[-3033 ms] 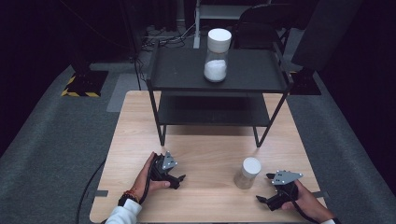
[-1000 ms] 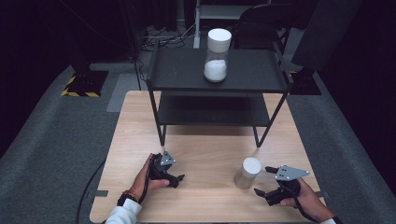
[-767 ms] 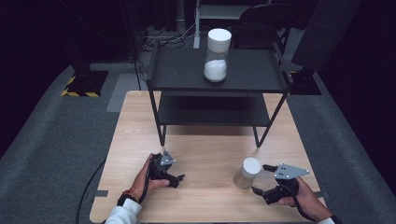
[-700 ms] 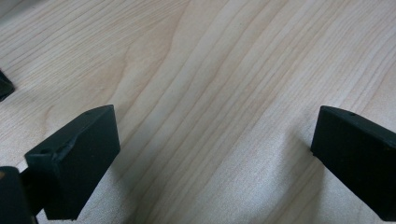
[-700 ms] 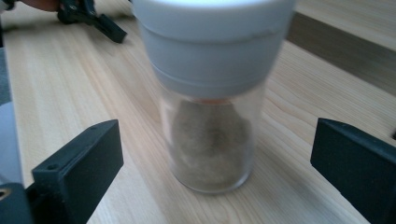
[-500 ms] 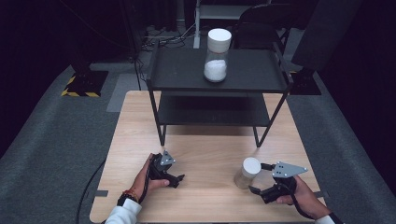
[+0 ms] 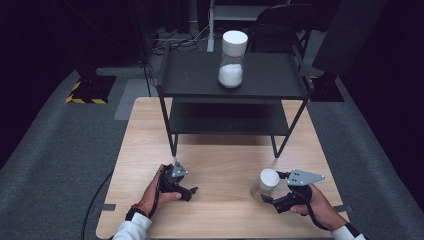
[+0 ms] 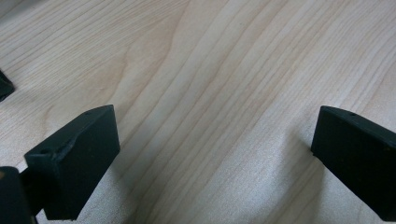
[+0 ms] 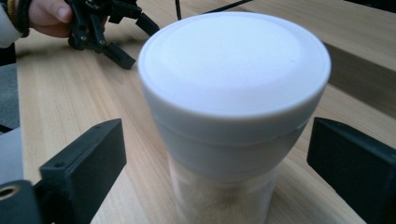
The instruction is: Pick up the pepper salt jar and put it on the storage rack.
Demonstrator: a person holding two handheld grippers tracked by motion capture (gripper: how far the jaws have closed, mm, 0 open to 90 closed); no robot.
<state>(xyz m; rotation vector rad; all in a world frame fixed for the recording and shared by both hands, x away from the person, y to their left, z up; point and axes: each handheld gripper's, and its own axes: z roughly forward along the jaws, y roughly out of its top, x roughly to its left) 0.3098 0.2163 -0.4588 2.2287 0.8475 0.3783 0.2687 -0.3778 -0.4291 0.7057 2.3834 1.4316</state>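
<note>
Right gripper (image 7: 268,195) nearer, closing around upright jar (image 7: 268,181)

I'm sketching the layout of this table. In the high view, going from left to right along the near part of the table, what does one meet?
Left hand → left gripper → jar with the white lid → right gripper, jaws around the jar but not pressing it → right hand.

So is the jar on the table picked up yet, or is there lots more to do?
Not yet. One white-lidded jar already stands on the black shelf. The right gripper has its jaws on either side of the jar on the table; they have just been closing, but gaps still show, so nothing is gripped. The left gripper rests open on the table. Squeezing, lifting and probably shelving are left.
</note>
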